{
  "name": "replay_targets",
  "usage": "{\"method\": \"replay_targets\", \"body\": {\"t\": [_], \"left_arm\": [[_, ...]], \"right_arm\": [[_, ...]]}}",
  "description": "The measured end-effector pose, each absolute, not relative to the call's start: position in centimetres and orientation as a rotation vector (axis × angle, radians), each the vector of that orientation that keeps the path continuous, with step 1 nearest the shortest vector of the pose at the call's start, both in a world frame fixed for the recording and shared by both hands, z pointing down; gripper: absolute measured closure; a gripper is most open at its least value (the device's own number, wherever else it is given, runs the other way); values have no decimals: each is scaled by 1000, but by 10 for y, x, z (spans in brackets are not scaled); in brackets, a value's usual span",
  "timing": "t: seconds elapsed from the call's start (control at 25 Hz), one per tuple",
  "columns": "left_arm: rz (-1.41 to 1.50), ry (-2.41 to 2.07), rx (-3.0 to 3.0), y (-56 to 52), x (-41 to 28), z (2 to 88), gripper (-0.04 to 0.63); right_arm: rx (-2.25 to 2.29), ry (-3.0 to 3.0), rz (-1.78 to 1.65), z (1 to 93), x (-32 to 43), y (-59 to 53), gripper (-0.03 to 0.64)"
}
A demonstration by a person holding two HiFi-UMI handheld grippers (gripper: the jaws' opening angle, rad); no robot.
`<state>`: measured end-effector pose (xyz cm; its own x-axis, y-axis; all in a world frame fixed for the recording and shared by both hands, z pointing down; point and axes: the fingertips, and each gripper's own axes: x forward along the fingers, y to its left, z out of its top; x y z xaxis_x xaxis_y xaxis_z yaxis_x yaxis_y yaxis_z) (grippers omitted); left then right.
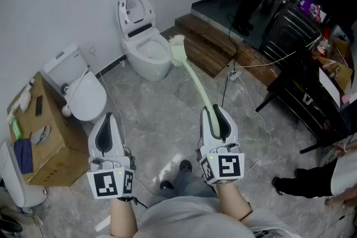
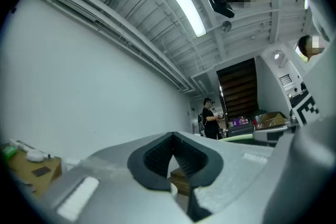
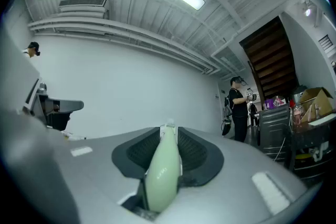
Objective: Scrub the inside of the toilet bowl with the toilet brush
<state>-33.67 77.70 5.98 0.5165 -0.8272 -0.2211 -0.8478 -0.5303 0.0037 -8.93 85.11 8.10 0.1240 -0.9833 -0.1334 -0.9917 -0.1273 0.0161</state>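
Toilet brush (image 1: 197,86) — head forward, toward bowl (image 1: 148,67)

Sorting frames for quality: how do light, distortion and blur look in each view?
Head view: even light, sharp, pale glare on the floor. Left gripper view: heavy fisheye, strip light blown out, dark corners. Right gripper view: same fisheye; the brush close up looks soft.

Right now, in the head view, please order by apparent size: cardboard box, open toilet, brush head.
1. cardboard box
2. open toilet
3. brush head
The box sits nearer the camera, so real sizes are unsure.
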Motion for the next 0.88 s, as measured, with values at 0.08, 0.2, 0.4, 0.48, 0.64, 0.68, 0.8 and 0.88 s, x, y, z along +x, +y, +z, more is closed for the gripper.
{"method": "replay_targets", "body": {"t": [0.08, 0.2, 0.4, 0.48, 0.64, 0.68, 0.8, 0.88], "left_arm": [[296, 1464, -2645, 777, -334, 60, 592], [292, 1464, -2647, 774, -330, 59, 592], [293, 1469, -2648, 766, -324, 59, 592], [292, 1474, -2646, 761, -320, 59, 592], [291, 1485, -2634, 750, -311, 58, 592], [292, 1487, -2631, 747, -308, 58, 592], [284, 1494, -2625, 737, -296, 57, 592], [276, 1500, -2621, 729, -287, 58, 592]], "right_arm": [[-2299, 2019, 167, 81, -86, 851, 511], [-2299, 2023, 166, 80, -83, 848, 511], [-2296, 2033, 167, 79, -77, 838, 511], [-2293, 2038, 165, 79, -74, 832, 511], [-2289, 2051, 151, 83, -64, 818, 511], [-2285, 2056, 141, 85, -60, 813, 511], [-2273, 2073, 111, 90, -48, 798, 509], [-2272, 2094, 101, 94, -39, 788, 509]]}}
